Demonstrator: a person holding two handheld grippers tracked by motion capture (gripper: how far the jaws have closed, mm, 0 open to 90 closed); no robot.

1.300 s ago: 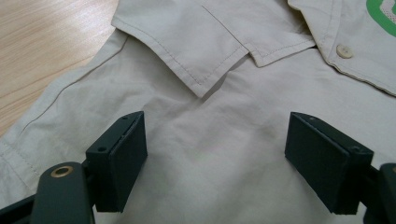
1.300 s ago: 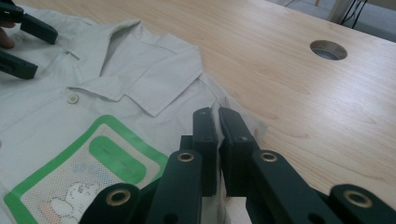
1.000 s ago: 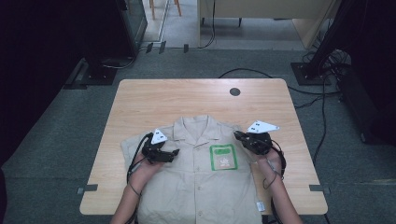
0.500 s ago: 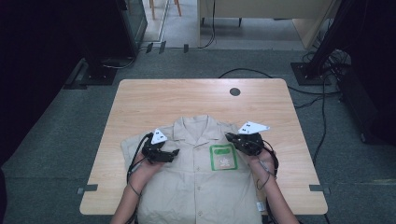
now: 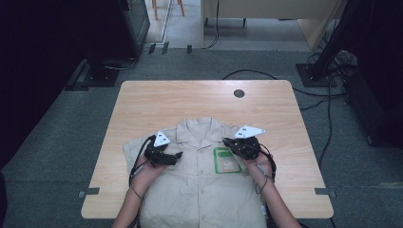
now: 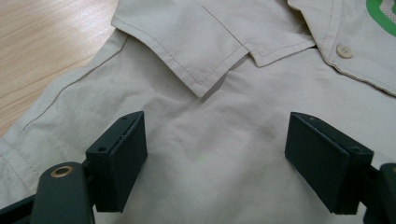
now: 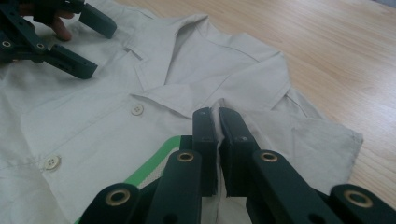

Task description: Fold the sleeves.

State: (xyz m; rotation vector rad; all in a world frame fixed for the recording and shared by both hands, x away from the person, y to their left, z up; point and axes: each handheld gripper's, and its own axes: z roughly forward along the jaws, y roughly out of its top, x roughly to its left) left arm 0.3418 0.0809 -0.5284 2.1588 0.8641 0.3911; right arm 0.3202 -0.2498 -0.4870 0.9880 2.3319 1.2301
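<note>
A beige short-sleeved shirt (image 5: 199, 190) lies face up on the wooden table (image 5: 199, 102), collar toward the far side, with a green-edged patch (image 5: 226, 160) on its chest. My left gripper (image 5: 178, 155) hovers open just over the shirt's shoulder below the collar (image 6: 205, 42), with nothing between its pads (image 6: 119, 158). My right gripper (image 7: 217, 114) is shut on a thin raised fold of the shirt (image 7: 261, 135) near the sleeve seam, beside the patch. In the right gripper view the left gripper (image 7: 93, 46) stands open at the upper left.
The far half of the table shows bare wood with a round cable hole (image 5: 239, 93). The shirt's lower part hangs over the near edge between the person's forearms. Cables (image 5: 328, 109) and stands lie on the grey floor around the table.
My right gripper has moved left toward the shirt's middle, staying shut with the fabric fold in it. The left gripper has stayed in place, open.
</note>
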